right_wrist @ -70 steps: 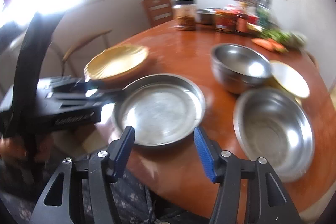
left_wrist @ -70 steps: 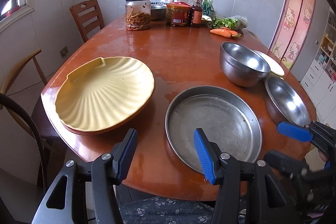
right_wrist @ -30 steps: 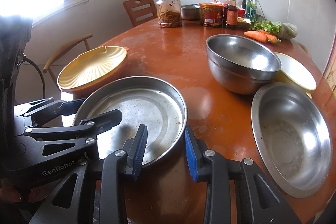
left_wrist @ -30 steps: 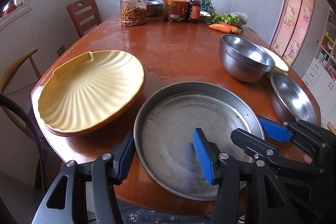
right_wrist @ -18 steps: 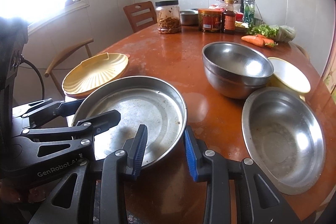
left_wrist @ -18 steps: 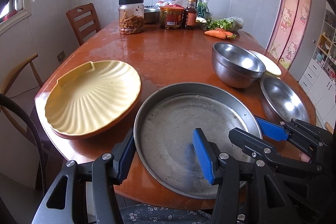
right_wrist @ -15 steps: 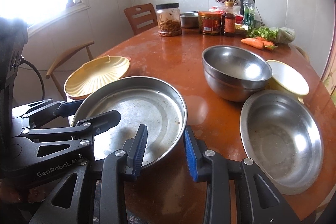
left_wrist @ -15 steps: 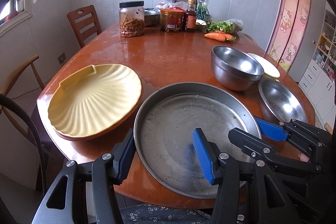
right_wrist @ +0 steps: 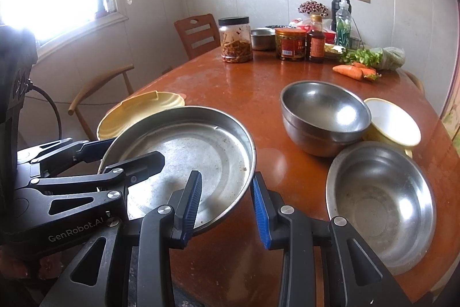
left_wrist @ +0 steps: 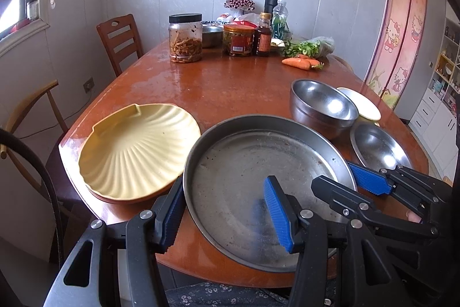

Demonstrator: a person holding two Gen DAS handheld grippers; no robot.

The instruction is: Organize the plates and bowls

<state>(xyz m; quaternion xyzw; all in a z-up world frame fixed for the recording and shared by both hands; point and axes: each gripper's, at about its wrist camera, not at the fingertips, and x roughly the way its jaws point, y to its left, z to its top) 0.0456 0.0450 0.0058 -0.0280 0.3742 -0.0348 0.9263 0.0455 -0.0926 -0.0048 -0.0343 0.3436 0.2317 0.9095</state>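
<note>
Both grippers are clamped on the rim of the steel pan [left_wrist: 258, 186]: left gripper [left_wrist: 227, 209] on the near-left edge, right gripper [right_wrist: 225, 200] on the near-right edge. A second ago the pan lay flat on the worktop [left_wrist: 230, 88]; now it is raised clear, overlapping the yellow plate [left_wrist: 135, 146] in view. Judgement: lift done, the pan is free to be carried to a stack. Steel bowl [right_wrist: 325, 117] and shallow bowl [right_wrist: 382, 200] not yet handled.
</note>
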